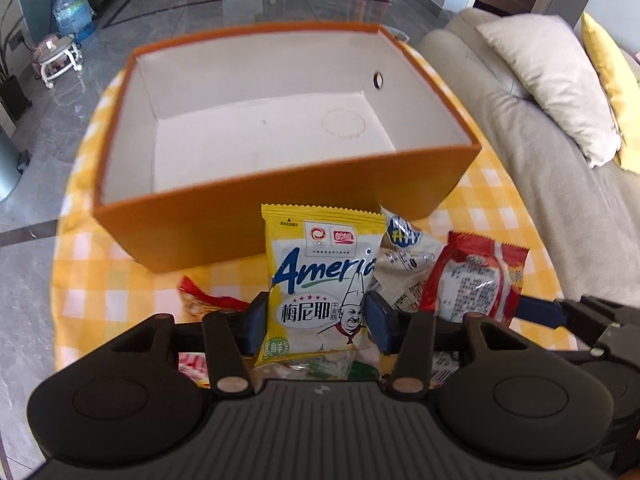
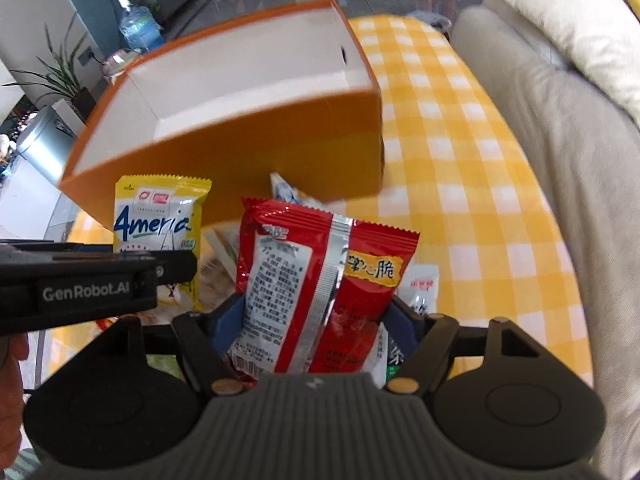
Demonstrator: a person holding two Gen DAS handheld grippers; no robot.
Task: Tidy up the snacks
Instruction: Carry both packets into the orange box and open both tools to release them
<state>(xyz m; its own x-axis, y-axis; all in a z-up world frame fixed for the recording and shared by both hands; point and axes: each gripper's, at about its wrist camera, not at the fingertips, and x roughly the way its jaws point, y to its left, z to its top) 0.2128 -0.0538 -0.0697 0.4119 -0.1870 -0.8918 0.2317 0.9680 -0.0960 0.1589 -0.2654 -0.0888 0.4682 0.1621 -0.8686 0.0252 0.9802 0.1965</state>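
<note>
My left gripper [image 1: 316, 316] is shut on a yellow snack packet [image 1: 320, 280] printed with a chef, held upright just in front of the orange box [image 1: 280, 216]. The box has a white inside with nothing in it. My right gripper [image 2: 316, 320] is shut on a red snack packet [image 2: 320, 280], its silver back seam facing the camera. In the right wrist view the yellow snack packet [image 2: 160, 216] and the left gripper's black body [image 2: 92, 288] show at the left. In the left wrist view the red snack packet [image 1: 476, 280] sits at the right.
More snack packets [image 1: 404, 264] lie on the yellow checked tablecloth [image 2: 460, 184] below the grippers, before the box. A beige sofa with cushions [image 1: 552, 92] borders the table on the right. A water bottle [image 1: 74, 10] stands on the glossy floor far left.
</note>
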